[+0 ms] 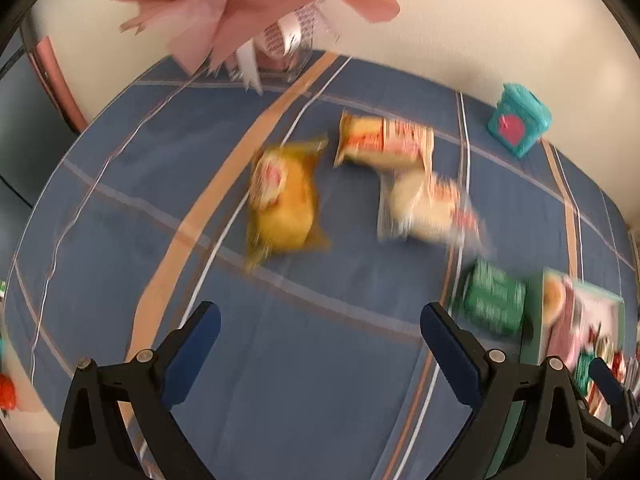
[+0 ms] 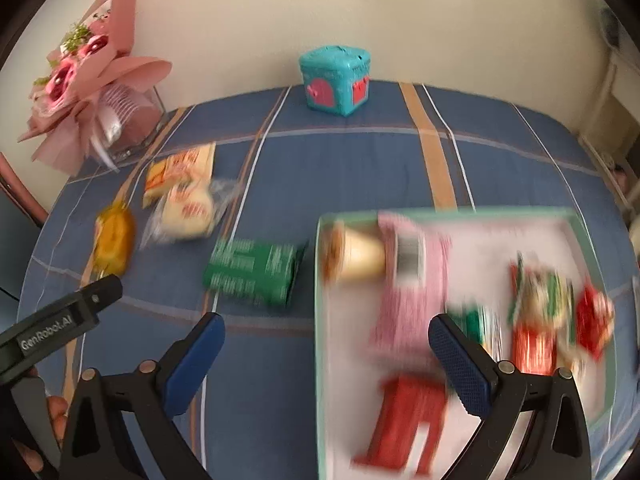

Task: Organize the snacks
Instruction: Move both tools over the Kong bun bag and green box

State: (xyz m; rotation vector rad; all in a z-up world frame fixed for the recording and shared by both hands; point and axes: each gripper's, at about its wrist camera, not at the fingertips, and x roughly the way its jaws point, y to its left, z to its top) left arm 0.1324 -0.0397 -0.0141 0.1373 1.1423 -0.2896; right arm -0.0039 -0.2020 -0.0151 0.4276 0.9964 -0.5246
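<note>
Loose snacks lie on a blue striped cloth: a yellow bun packet (image 1: 282,200), an orange-and-white packet (image 1: 386,142), a pale bun packet (image 1: 430,208) and a green box (image 1: 494,302). In the right wrist view they show as the yellow packet (image 2: 114,242), orange packet (image 2: 180,170), pale packet (image 2: 188,212) and green box (image 2: 254,266). A green-rimmed white tray (image 2: 320,320) holds a pink packet (image 2: 408,284), a red packet (image 2: 408,420) and other wrapped snacks. My left gripper (image 1: 320,344) is open and empty, short of the yellow packet. My right gripper (image 2: 326,354) is open and empty over the tray's left rim.
A pink flower bouquet (image 2: 80,88) in a clear holder stands at the back left. A teal cube box (image 2: 336,80) with red hearts stands at the back by the cream wall. The left gripper's body (image 2: 60,324) shows at the lower left of the right wrist view.
</note>
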